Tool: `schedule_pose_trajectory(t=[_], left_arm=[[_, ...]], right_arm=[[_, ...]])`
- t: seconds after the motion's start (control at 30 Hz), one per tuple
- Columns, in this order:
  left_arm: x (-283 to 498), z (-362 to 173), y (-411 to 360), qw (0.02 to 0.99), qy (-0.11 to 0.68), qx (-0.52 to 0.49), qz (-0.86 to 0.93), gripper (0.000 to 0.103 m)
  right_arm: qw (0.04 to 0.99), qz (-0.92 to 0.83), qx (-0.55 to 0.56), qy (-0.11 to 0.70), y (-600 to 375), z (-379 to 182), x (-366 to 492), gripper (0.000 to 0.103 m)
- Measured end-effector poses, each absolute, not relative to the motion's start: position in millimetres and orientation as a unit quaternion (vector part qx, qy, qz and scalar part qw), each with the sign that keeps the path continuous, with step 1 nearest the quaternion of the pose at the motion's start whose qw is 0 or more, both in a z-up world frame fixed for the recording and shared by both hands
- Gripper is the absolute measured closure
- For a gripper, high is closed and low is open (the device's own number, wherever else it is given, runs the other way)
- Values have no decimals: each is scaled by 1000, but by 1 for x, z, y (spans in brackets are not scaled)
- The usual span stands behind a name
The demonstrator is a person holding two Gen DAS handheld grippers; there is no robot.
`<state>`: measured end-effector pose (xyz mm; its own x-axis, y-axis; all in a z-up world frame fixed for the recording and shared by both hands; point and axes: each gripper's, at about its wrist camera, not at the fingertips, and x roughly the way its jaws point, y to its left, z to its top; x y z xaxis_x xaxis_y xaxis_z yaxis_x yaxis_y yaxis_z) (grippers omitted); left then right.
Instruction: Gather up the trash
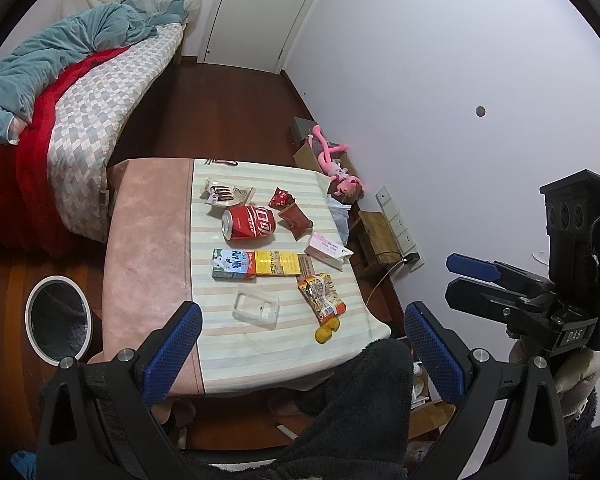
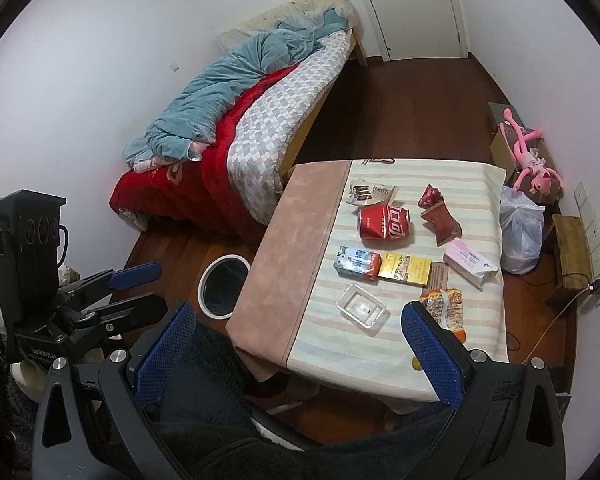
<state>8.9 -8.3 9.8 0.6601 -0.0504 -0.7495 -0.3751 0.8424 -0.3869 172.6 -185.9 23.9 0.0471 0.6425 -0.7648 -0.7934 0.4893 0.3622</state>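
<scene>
- Left gripper (image 1: 302,350): blue pads wide apart, nothing between them. Held above the near table edge, pointing forward and down over the table (image 1: 148,232).
- Right gripper (image 2: 300,354): pads (image 2: 434,360) also spread wide, holding nothing. Same pose, hovering off the near edge, aimed across the tabletop.
- Each gripper shows in the other's view, off to the side, level with its partner, well apart: right one (image 1: 474,276) with a gap between its fingers, left one (image 2: 140,286) likewise.
- Dark fleece sleeve or lap (image 1: 352,408) fills the bottom between the fingers.
- Trash all on the striped cloth side of the table, untouched:
  - red can (image 1: 249,222) on its side, mid-table
  - cookie wrapper (image 1: 226,194) behind the can
  - red wrappers (image 1: 290,212) right of the can
  - pink pack (image 1: 327,250) at the right edge
  - blue carton (image 1: 233,265) touching the yellow box (image 1: 278,264), in front of the can
  - clear tray (image 1: 256,306) nearest the left gripper
  - orange snack bag (image 1: 321,294) beside the tray, orange fruit (image 1: 326,330) at its near end
- Bin (image 1: 58,324) on the floor, left of the table, open, dark liner.
</scene>
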Motion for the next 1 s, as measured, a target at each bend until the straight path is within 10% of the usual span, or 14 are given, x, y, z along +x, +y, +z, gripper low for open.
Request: schedule_pose_trajectory(t=[0.77,1.0], left_arm=[[12,12,-8,872,404,-249,119,0],[60,-57,12,845,435,-173,260,0]], right_arm=[[724,499,-74,470,-182,25,172,0],[770,386,-85,501,-186,-35,224,0]])
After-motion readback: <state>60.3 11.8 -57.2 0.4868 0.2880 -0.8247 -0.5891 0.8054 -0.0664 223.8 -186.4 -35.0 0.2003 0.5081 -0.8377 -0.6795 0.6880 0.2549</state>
